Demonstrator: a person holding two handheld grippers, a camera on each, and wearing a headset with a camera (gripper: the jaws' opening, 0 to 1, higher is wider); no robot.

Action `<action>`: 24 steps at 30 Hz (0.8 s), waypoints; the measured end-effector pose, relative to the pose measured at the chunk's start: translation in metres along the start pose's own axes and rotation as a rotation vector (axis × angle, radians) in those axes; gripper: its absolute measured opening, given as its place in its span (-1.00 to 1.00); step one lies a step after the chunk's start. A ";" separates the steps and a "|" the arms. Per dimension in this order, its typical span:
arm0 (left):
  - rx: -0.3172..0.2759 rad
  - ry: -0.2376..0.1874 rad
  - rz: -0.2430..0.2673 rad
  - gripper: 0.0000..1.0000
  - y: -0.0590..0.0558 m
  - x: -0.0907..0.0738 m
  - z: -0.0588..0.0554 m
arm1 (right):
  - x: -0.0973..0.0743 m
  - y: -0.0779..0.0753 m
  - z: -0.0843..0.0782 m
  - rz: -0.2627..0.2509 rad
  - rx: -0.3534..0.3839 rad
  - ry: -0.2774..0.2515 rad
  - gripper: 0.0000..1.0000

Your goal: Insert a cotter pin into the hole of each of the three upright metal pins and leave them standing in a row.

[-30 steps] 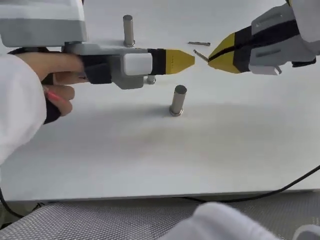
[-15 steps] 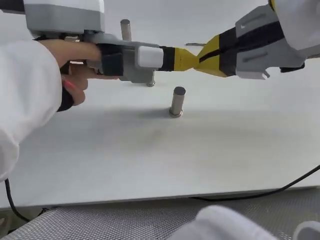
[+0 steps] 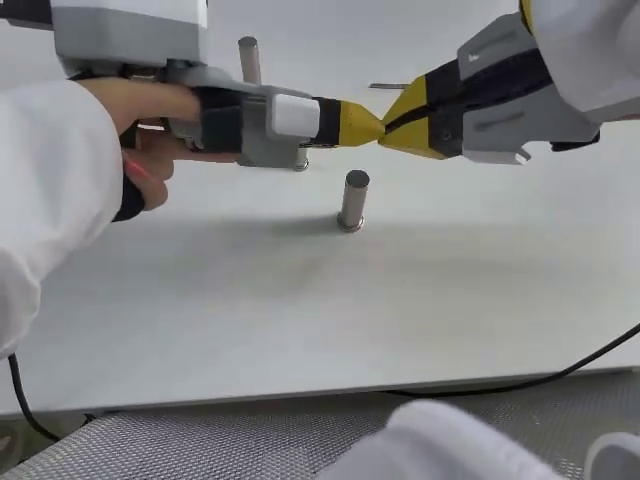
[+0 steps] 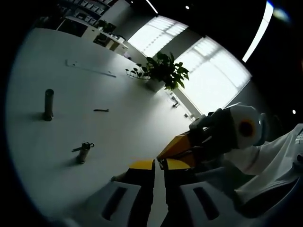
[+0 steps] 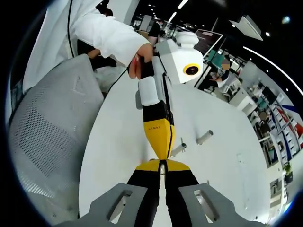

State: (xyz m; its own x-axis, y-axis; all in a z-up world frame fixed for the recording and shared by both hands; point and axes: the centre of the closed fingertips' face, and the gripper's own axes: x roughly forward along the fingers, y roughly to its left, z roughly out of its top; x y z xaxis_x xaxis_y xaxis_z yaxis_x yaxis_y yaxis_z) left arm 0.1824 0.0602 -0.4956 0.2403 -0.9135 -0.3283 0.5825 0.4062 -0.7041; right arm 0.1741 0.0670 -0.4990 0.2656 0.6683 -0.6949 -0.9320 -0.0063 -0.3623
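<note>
Three upright metal pins stand on the white table: a far pin (image 3: 248, 56), a near pin (image 3: 353, 200), and a middle pin (image 3: 300, 161) mostly hidden behind my left gripper (image 3: 372, 122). The left gripper view shows a cotter pin through the middle pin (image 4: 84, 152). My right gripper (image 3: 388, 126) comes in from the right, and the two yellow tips touch above the table. Its jaws (image 5: 162, 163) are shut on a thin cotter pin, hidden in the head view. The left gripper's jaws (image 4: 159, 164) look shut; whether they grip the pin is unclear. A loose cotter pin (image 3: 390, 86) lies beyond.
The table's front edge (image 3: 300, 392) runs across the lower head view, with a mesh chair (image 3: 200, 445) below it. A black cable (image 3: 590, 362) crosses the front right corner. A potted plant (image 4: 163, 73) stands far off.
The left gripper moved right and the right gripper moved left until their tips met. The cotter pin that stuck out of the right gripper's tip is now hidden between them.
</note>
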 end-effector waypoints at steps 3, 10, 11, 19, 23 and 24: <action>-0.017 0.003 -0.004 -0.95 -0.001 0.000 0.000 | 0.000 0.000 0.000 0.003 -0.002 0.000 -1.00; -0.052 0.019 -0.012 -0.95 0.000 -0.001 -0.003 | 0.000 0.001 0.001 0.004 -0.016 0.004 -1.00; -0.054 0.021 -0.012 -0.95 0.000 -0.001 -0.003 | 0.000 0.001 0.001 0.004 -0.019 0.004 -1.00; -0.062 0.023 -0.014 -0.97 0.002 -0.003 -0.003 | 0.000 0.001 0.003 0.007 -0.016 -0.006 -1.00; -0.046 0.034 -0.002 -0.98 0.003 -0.004 -0.003 | 0.002 0.002 0.003 0.011 -0.021 -0.005 -1.00; -0.045 0.034 0.000 -0.98 0.003 -0.004 -0.004 | 0.002 0.002 0.003 0.010 -0.024 -0.005 -1.00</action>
State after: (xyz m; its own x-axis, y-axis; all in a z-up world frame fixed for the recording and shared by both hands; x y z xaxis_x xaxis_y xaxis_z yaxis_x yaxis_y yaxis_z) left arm 0.1804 0.0650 -0.4988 0.2134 -0.9124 -0.3494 0.5468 0.4079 -0.7312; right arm 0.1724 0.0702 -0.4992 0.2548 0.6715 -0.6959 -0.9286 -0.0309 -0.3698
